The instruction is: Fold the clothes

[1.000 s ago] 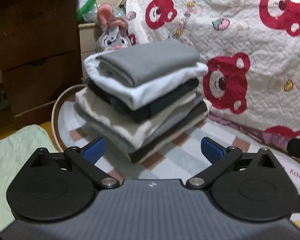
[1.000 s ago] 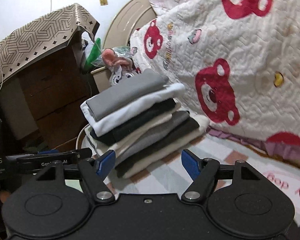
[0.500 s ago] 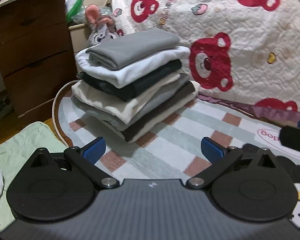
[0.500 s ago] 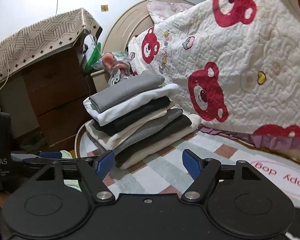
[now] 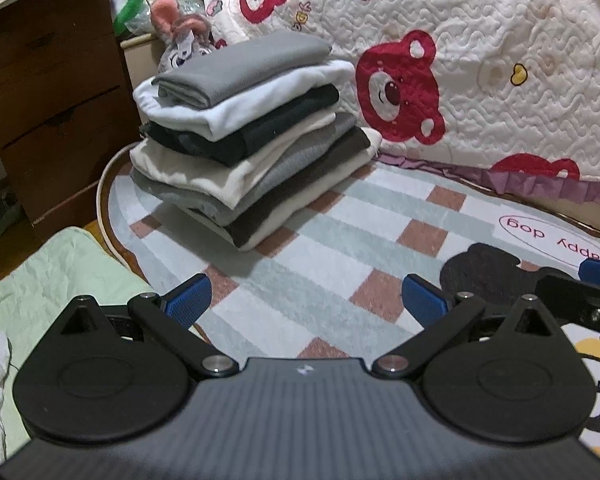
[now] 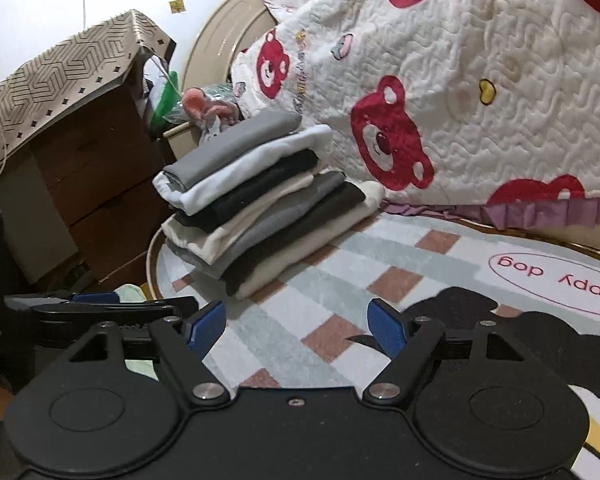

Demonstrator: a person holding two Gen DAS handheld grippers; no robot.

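A stack of folded clothes (image 5: 244,128) lay squared on the far left of the checked rug (image 5: 340,248), beside the bear quilt (image 5: 480,60). Left gripper (image 5: 304,300) and right gripper (image 6: 296,326) hovered nearer, fingers spread, holding nothing, clear of the stack.

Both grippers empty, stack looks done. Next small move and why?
Probably swing the left gripper left and down toward the crumpled light green cloth off the rug's edge. Both it and the right gripper are open and hold nothing, the folded stack sits neatly on the rug, and that cloth looks like the nearest unfolded piece.
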